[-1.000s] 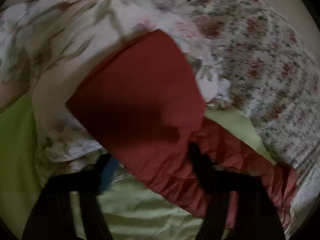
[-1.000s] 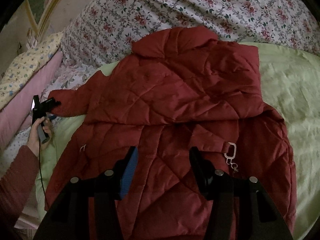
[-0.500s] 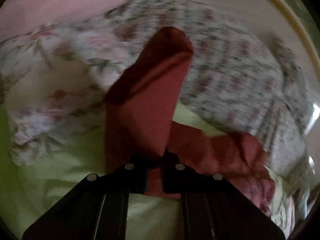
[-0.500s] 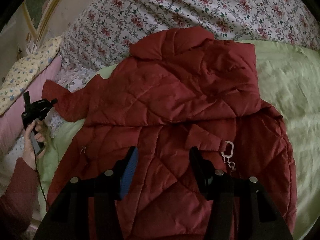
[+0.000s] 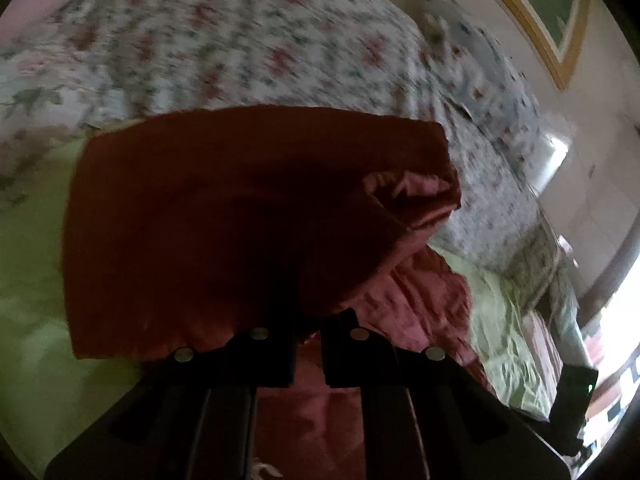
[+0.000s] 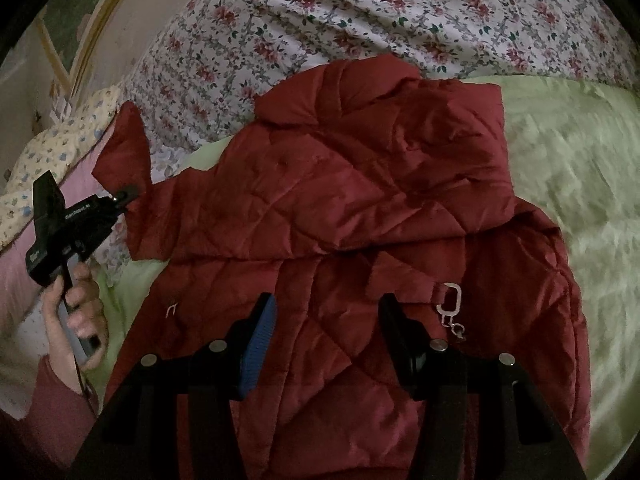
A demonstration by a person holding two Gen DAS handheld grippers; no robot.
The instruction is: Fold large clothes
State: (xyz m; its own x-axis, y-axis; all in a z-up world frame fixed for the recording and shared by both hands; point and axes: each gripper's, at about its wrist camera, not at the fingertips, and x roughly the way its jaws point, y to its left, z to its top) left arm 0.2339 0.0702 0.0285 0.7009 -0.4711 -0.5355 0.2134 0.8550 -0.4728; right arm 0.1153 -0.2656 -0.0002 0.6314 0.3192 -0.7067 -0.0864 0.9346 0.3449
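Jacket sleeve (image 5: 240, 216) between left jaws

A dark red quilted jacket (image 6: 360, 208) lies spread flat across the centre of the right wrist view, its collar toward the top of the frame and its diamond-stitched body running down to the bottom edge. A strap with a pale metal clip (image 6: 451, 304) sits at centre right. Its sleeve (image 6: 128, 160) is raised off the bedding at the left of the frame, cuff pointing up; in the left wrist view that sleeve (image 5: 240, 216) fills the middle.
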